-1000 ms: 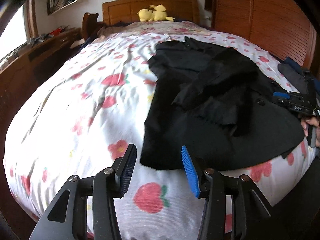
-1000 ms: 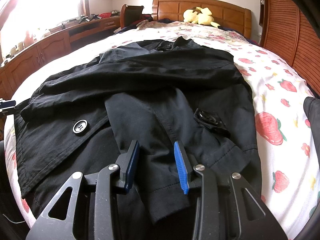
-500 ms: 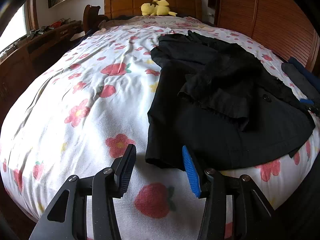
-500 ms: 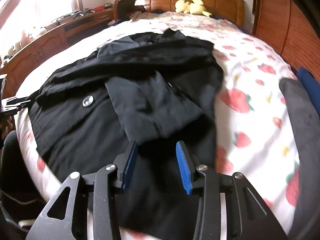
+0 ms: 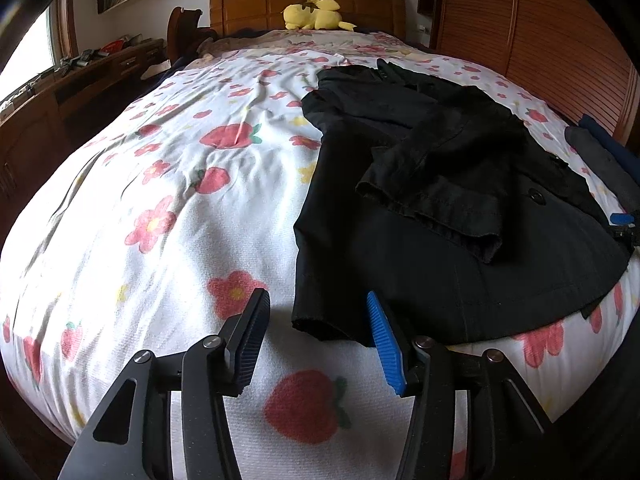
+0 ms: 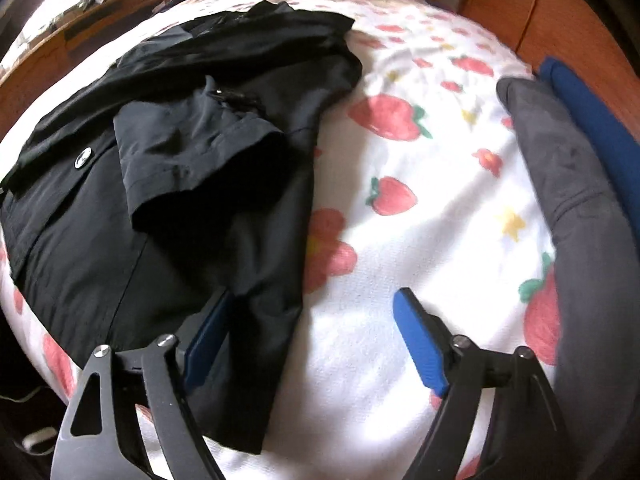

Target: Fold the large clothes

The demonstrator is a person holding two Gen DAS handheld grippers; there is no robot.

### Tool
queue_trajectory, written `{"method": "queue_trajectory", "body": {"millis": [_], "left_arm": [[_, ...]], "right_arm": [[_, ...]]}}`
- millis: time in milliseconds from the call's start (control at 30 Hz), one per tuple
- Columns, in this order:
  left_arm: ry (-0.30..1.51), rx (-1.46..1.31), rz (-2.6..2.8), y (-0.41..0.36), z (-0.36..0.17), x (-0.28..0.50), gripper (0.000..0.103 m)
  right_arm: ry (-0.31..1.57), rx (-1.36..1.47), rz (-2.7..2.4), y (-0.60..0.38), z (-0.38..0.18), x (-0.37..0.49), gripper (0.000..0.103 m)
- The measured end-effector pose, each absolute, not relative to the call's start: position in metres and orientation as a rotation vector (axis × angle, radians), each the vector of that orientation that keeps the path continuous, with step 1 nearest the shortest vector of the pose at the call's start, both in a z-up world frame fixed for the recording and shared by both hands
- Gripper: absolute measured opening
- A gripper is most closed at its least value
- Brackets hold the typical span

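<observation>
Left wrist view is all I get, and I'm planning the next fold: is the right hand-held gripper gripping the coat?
Observer: No. The right hand-held gripper is opening; the black coat has its side edge between the jaws, unpressed.
Operator: Anything close on its other side?
Observer: A grey garment lies just right of it, apart from the coat, bare sheet between.
Operator: Only that one?
Observer: A blue garment lies beyond the grey.

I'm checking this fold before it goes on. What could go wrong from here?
The right gripper is opening astride the black coat's hem corner; closing there might pinch the strawberry-print white bedspread too. The two folded-in sleeves lie loose on top, so lifting the hem could spill them. The grey folded garment lies close beside and may get dragged.
</observation>
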State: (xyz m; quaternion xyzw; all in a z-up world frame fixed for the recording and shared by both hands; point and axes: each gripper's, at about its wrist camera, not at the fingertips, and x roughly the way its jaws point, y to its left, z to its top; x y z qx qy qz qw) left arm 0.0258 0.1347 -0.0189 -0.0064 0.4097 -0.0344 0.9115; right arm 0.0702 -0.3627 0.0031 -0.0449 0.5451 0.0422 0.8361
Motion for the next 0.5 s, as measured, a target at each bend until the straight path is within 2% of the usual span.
{"method": "queue_trajectory", "body": {"millis": [300,333,367,500], "left_arm": [[0.847,-0.021,-0.078,0.137,-0.019,0.029,0.053],[0.846,-0.021,-0.078,0.137,-0.019,0.029,0.053],[0.845,-0.022,-0.077,0.137,-0.020,0.029,0.053],[0.849,-0.032,-0.076,0.137,-0.021,0.031,0.053]], "right_arm": [[1.112,0.007,0.255,-0.358,0.016,0.049,0.082],[1.118,0.010,0.281,-0.355,0.016,0.046,0.079],[1.124,0.007,0.294,-0.352,0.015,0.044,0.071],[1.135,0.019,0.331,-0.349,0.013,0.040,0.058]]}}
